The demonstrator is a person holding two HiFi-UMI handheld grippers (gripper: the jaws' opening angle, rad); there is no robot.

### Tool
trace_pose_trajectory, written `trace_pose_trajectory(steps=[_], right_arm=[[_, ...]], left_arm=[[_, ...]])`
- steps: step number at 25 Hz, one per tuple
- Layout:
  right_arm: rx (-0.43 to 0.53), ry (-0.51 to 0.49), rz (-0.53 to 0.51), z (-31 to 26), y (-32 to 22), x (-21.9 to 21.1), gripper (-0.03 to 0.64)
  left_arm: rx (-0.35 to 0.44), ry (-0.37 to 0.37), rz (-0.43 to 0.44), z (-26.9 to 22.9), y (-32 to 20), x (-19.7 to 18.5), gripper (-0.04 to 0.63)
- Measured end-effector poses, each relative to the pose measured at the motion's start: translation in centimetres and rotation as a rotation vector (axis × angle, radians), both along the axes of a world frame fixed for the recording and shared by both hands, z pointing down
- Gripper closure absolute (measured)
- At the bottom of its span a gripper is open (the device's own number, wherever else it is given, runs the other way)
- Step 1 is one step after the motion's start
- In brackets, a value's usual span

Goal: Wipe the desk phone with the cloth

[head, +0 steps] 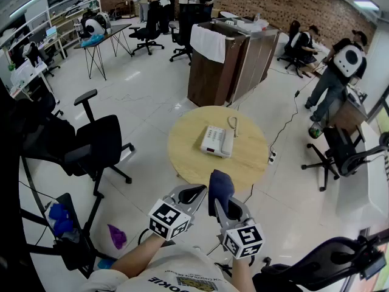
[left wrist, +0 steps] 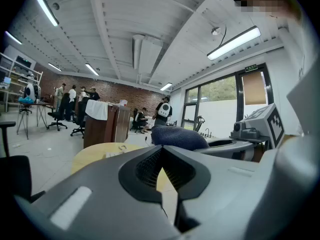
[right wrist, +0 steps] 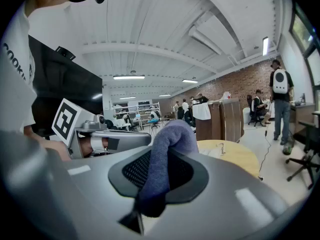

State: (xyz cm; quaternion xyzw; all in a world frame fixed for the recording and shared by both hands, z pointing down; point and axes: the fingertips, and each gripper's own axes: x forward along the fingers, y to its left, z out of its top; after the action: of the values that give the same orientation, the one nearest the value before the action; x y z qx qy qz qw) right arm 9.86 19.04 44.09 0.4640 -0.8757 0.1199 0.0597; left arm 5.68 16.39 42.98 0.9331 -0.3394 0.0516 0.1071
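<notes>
A white desk phone lies near the middle of a round wooden table, its cord curling toward the far side. Both grippers hover side by side at the table's near edge, short of the phone. My right gripper is shut on a dark blue cloth, which bulges up out of its jaws; the right gripper view shows the cloth pinched between the pads, with the table beyond. My left gripper is shut with nothing in it. In the left gripper view the cloth shows just to its right.
A black office chair stands left of the table and another to the right. Behind the table is a brown wooden counter. A power strip and its cable lie on the floor at the right. Several people are at the back.
</notes>
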Motion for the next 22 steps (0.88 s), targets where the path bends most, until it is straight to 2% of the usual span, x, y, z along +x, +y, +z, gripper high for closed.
trace_pose_trajectory(steps=[4,12,22], right_arm=[[0.011,0.0,-0.008,0.1,-0.5,0.6,0.549],[-0.01,0.003,0.003,1.1,-1.6,2.3,0.549],[-0.037,0.034,-0.014,2.4,-7.6,1.7,0.549]], left_arm=[[0.02,0.006,-0.037,-0.2,-1.3,0.1,0.603],[0.009,0.007,-0.08,0.9,-3.2,0.8,0.603],[-0.013,0.014,-0.075,2.4,-9.3,1.2,0.603]])
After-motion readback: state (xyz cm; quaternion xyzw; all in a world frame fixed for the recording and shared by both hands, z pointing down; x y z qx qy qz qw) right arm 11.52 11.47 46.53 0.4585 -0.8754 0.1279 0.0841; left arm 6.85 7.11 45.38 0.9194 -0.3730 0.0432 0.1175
